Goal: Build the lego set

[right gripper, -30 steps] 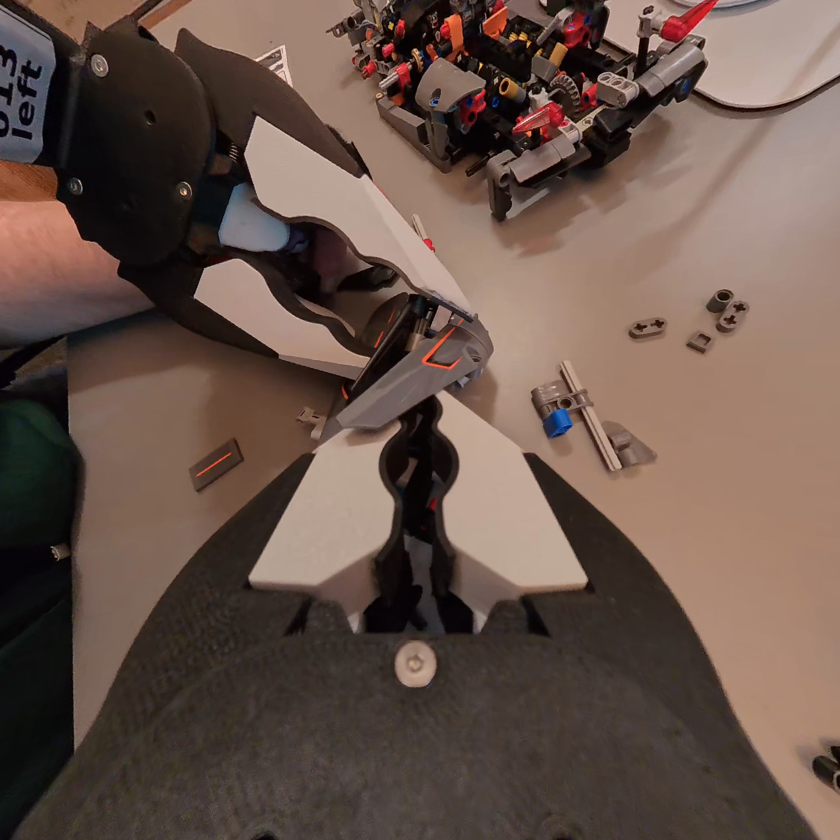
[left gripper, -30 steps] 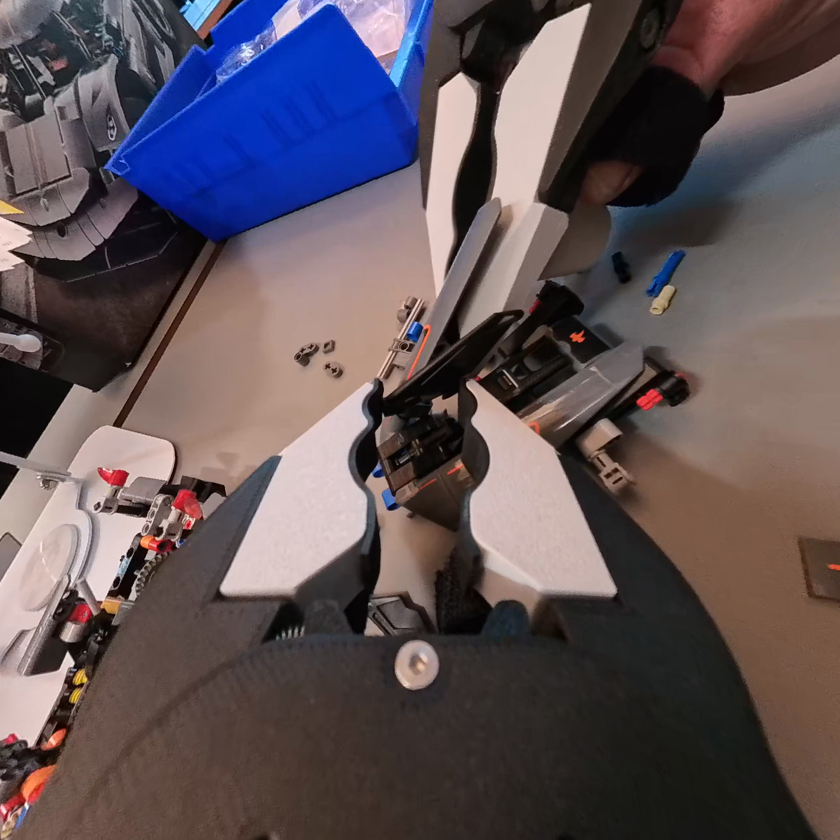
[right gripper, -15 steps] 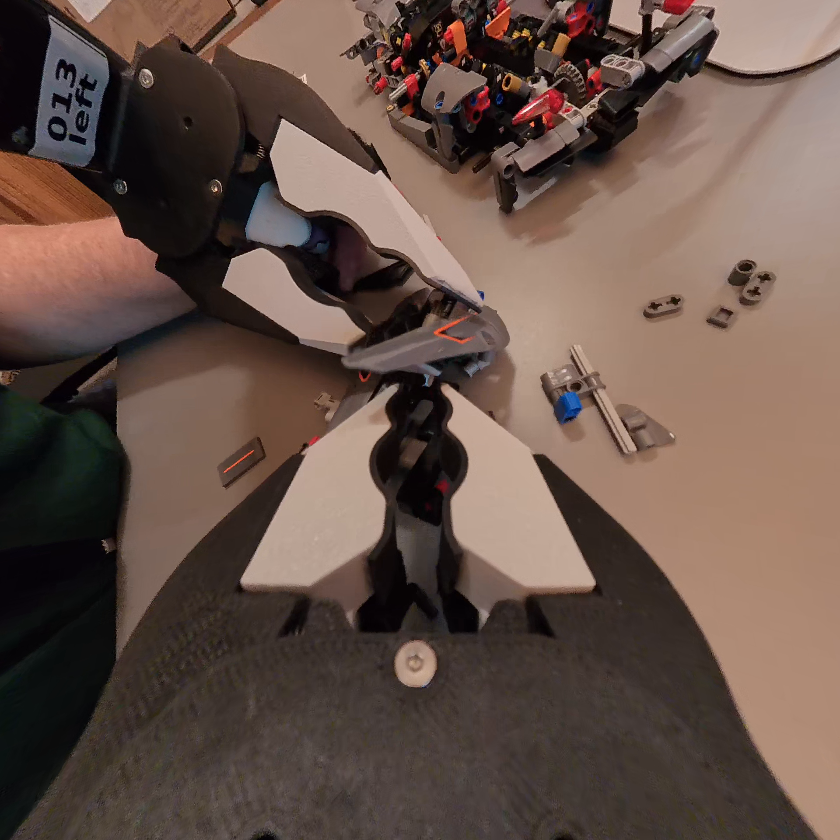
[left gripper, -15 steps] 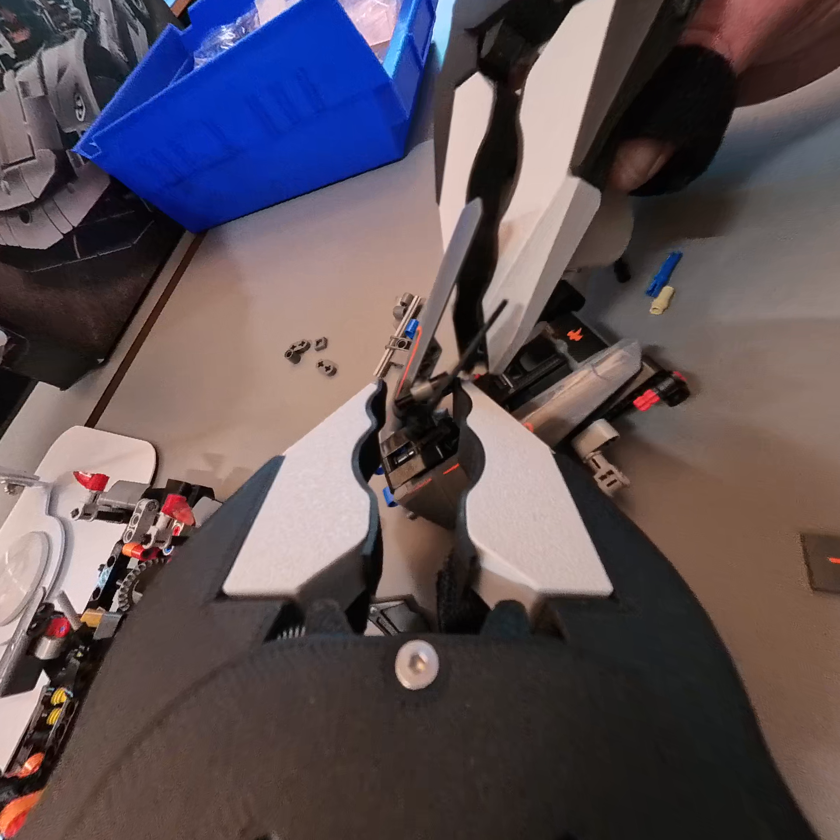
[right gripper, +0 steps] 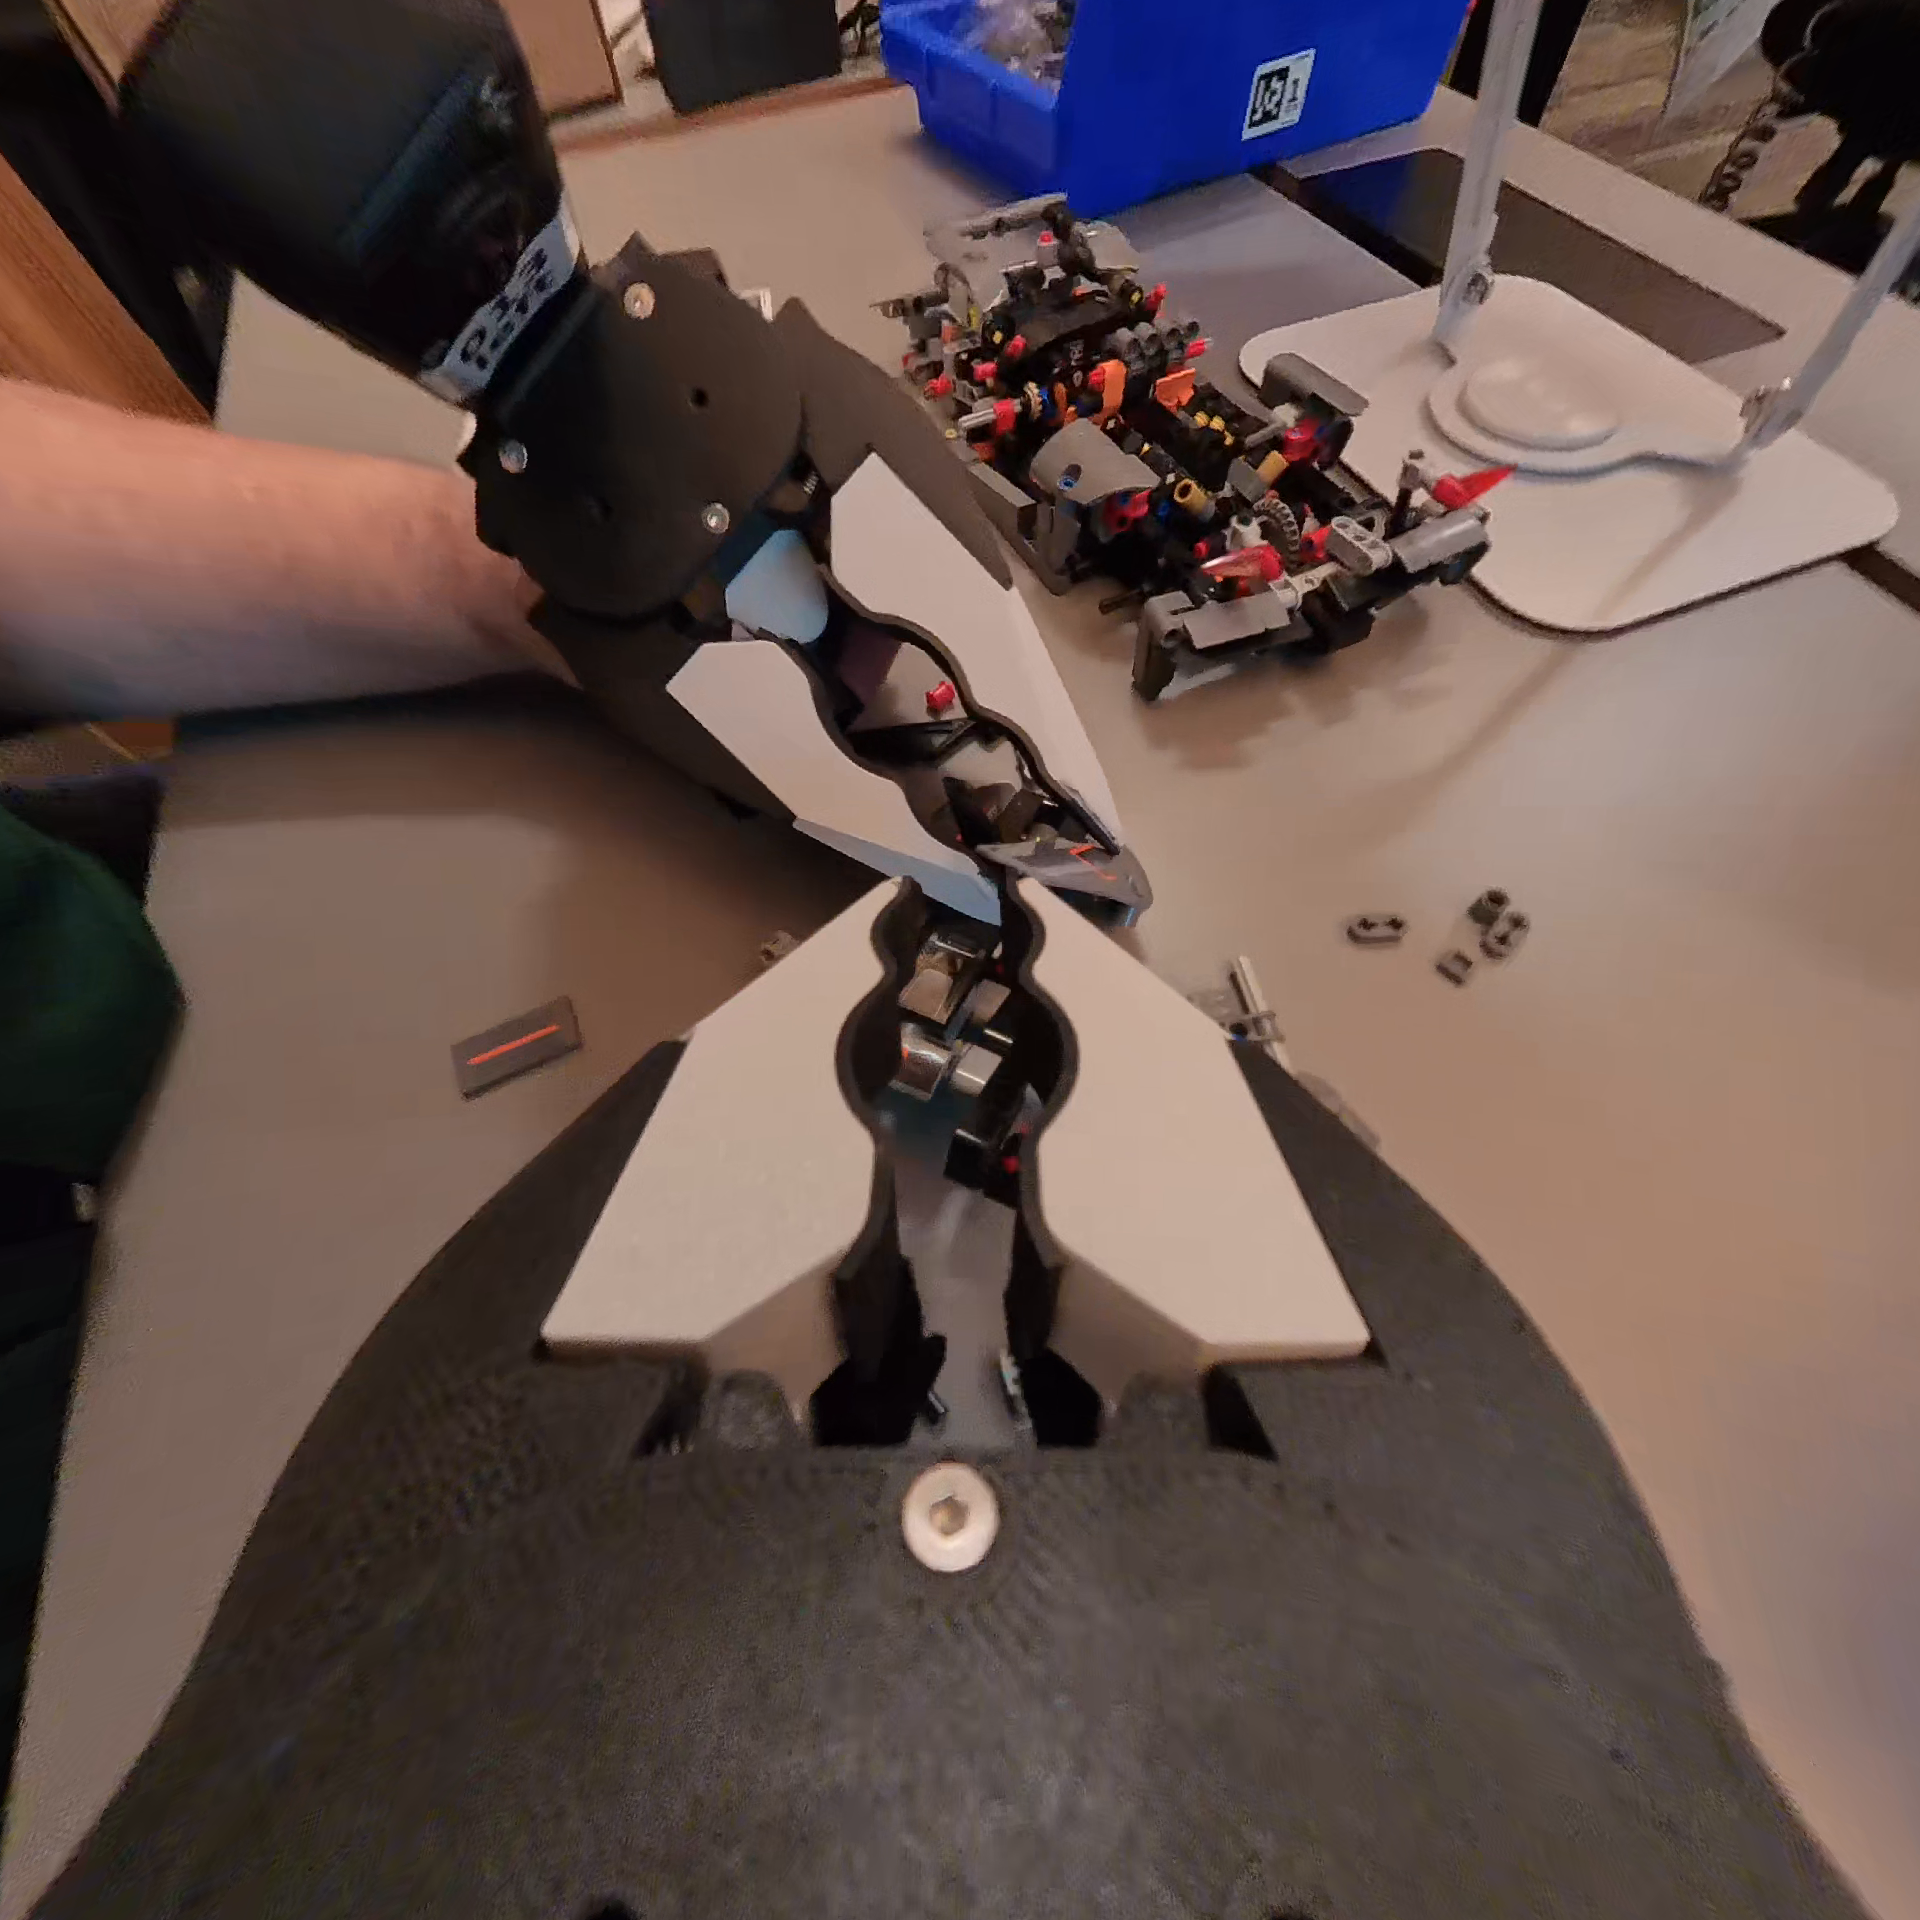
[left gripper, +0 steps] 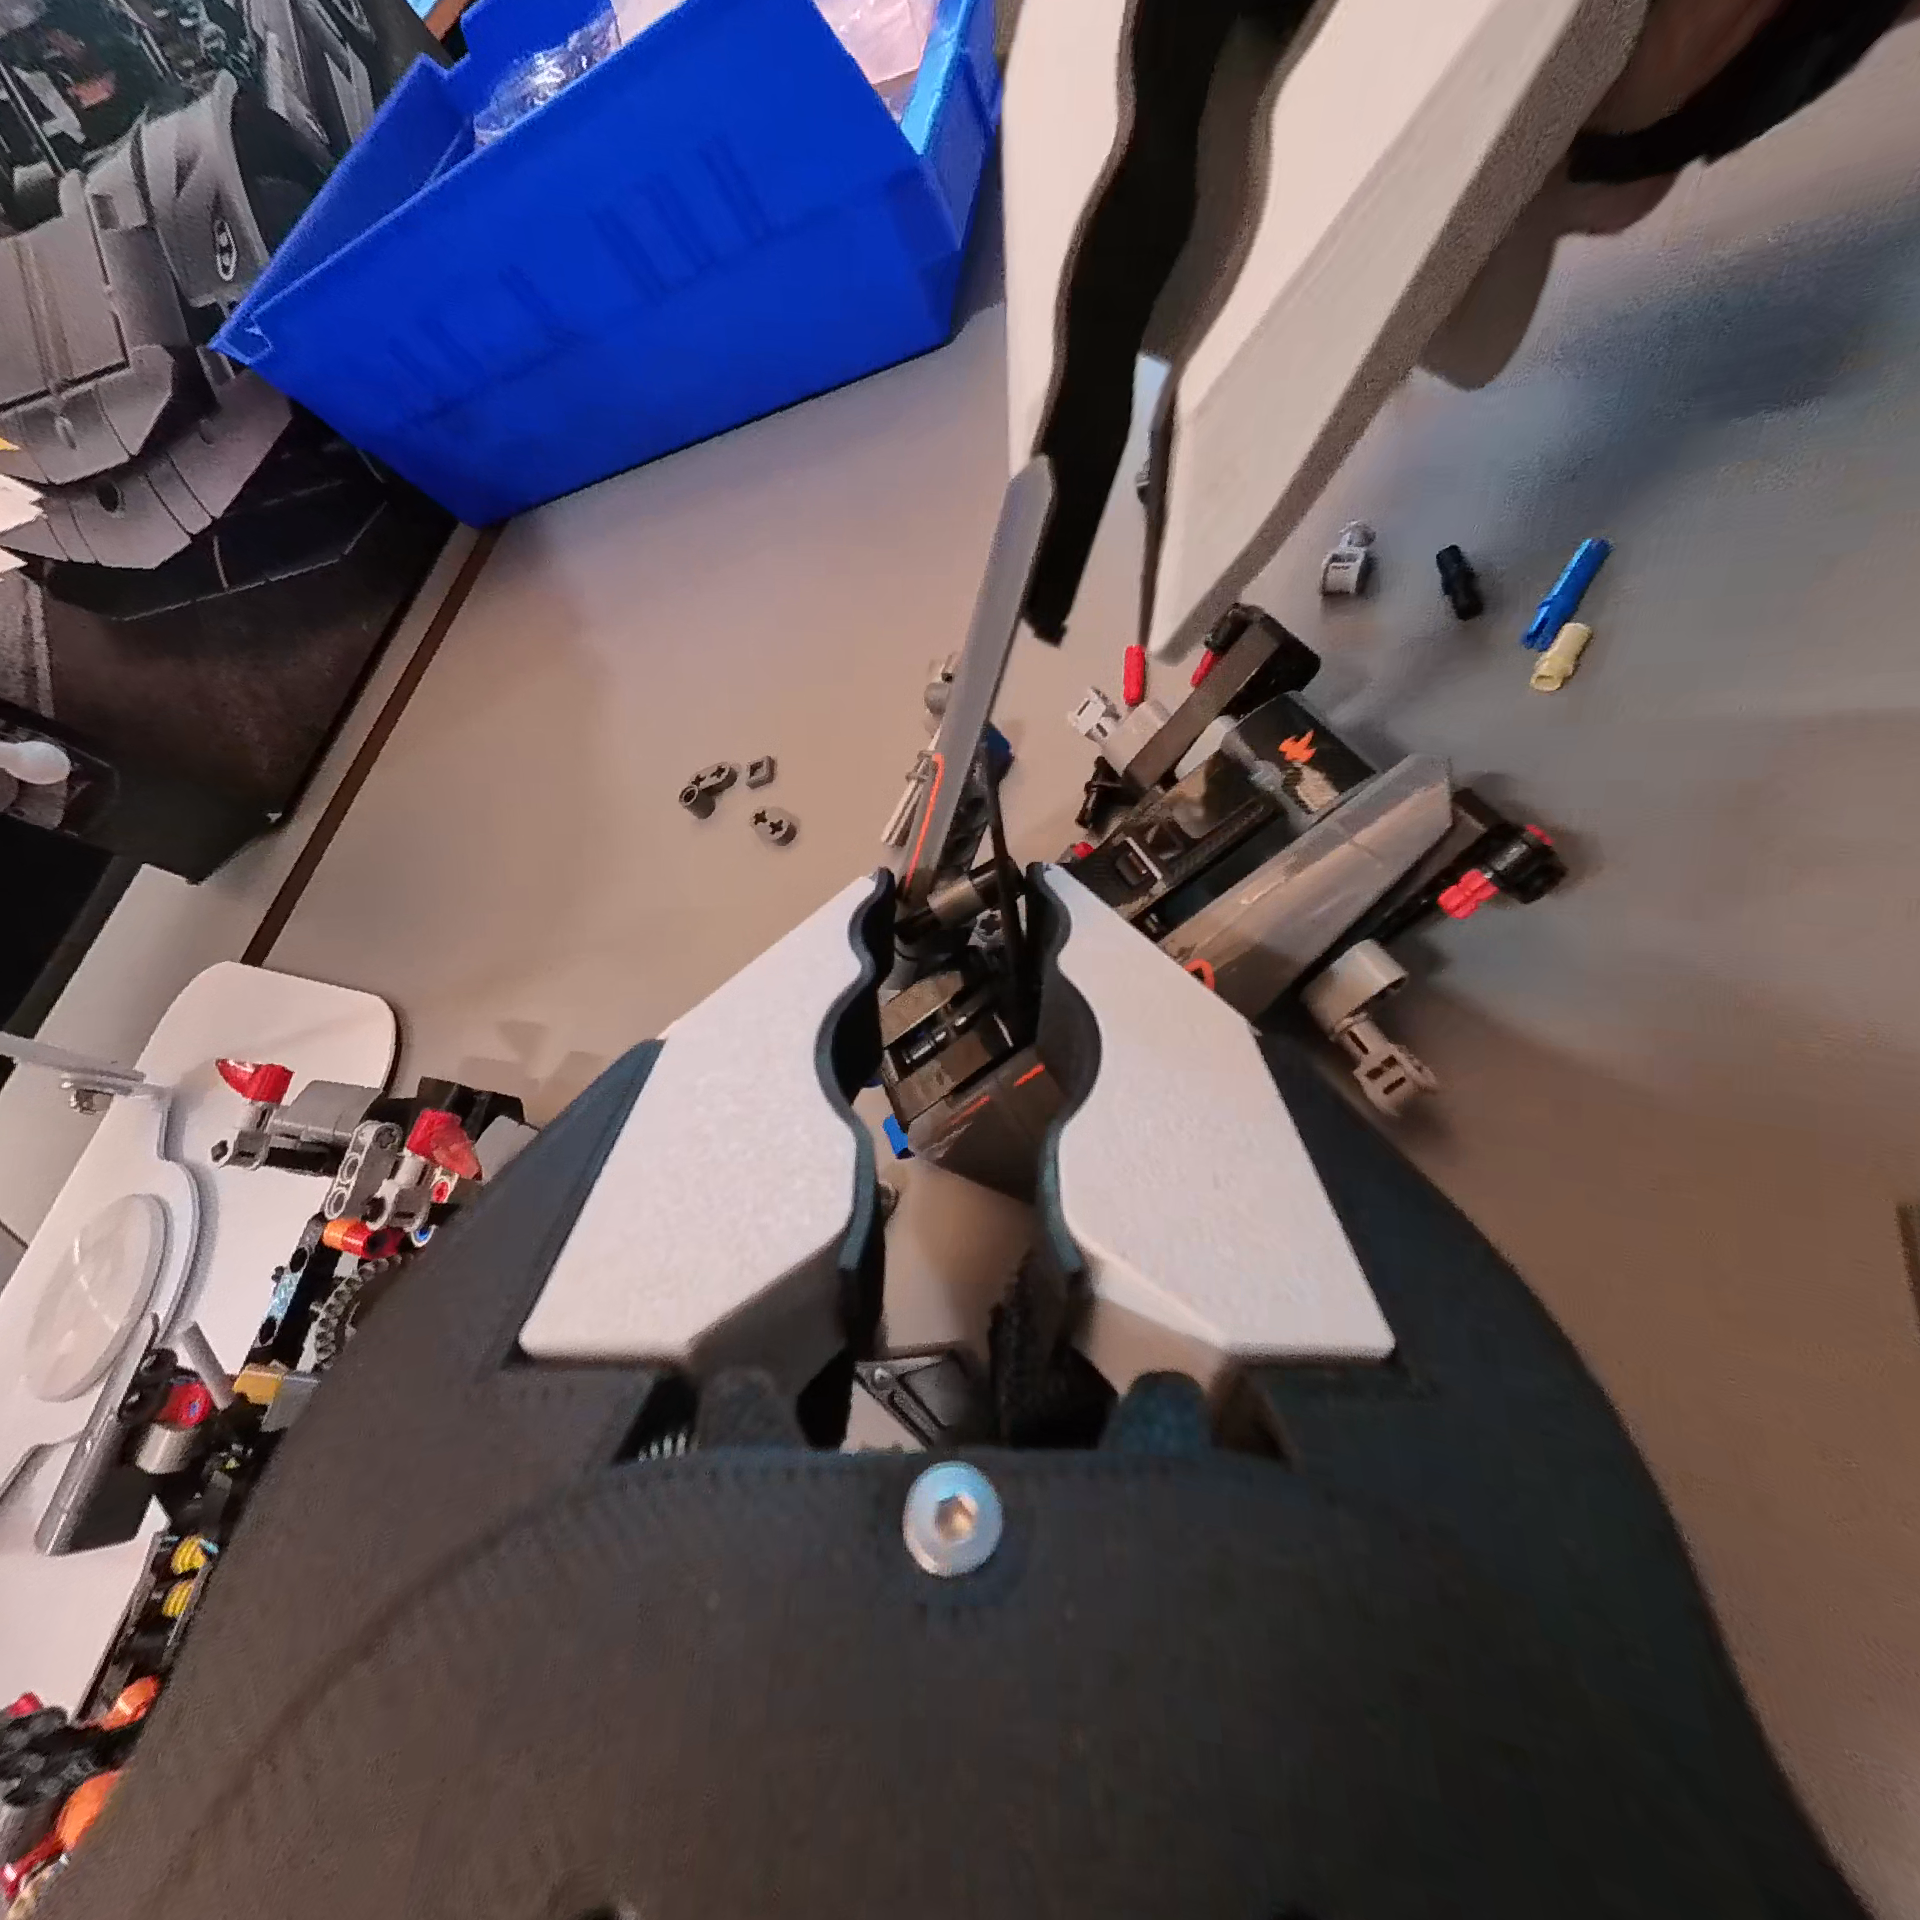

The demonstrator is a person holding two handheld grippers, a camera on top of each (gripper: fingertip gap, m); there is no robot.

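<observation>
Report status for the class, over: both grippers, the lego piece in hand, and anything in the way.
Left gripper shut on the black lego sub-assembly. Right gripper shut on its thin part at the same piece. Second sub-assembly lies on table just beyond; nothing blocking.

Looks like an office or lab workroom tbh: plain grey table, blue parts bin with a coded tag, a white camera stand base, wood-panelled furniture at the edge.

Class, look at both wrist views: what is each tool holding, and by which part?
The left tool clamps the small black sub-assembly by its sides. Whether the right tool grips anything cannot be told.
</observation>
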